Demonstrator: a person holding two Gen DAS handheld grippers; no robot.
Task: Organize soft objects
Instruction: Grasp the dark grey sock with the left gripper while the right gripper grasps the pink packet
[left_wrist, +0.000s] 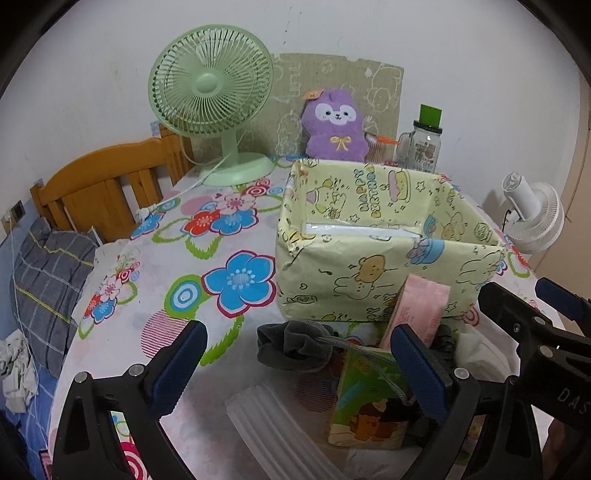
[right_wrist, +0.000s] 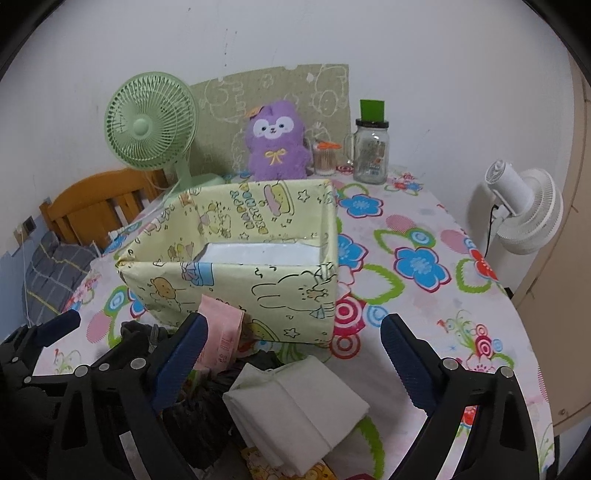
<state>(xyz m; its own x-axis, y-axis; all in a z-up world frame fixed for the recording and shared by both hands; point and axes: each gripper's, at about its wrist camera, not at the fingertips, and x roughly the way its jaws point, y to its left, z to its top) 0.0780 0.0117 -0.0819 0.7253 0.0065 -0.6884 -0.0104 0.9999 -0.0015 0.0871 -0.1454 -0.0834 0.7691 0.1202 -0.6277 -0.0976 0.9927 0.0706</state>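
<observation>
Folded white cloth (right_wrist: 295, 410) lies at the worktop's near edge, right between the wide-open, empty fingers of my right tool (right_wrist: 291, 358), its long axis running diagonally away toward the box (right_wrist: 236, 280) just behind.

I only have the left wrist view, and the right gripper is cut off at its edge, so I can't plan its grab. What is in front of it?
Observer: A folded white cloth lies on the table just ahead of the right gripper, roughly between its two fingers.
Operator: Is it already gripping the cloth?
Observer: No. Its jaws stand wide open, and the pads are clear of the cloth.
Operator: What is to the right of the box?
Observer: Only flowered tablecloth shows to the right of the box, out to the table's edge.
</observation>
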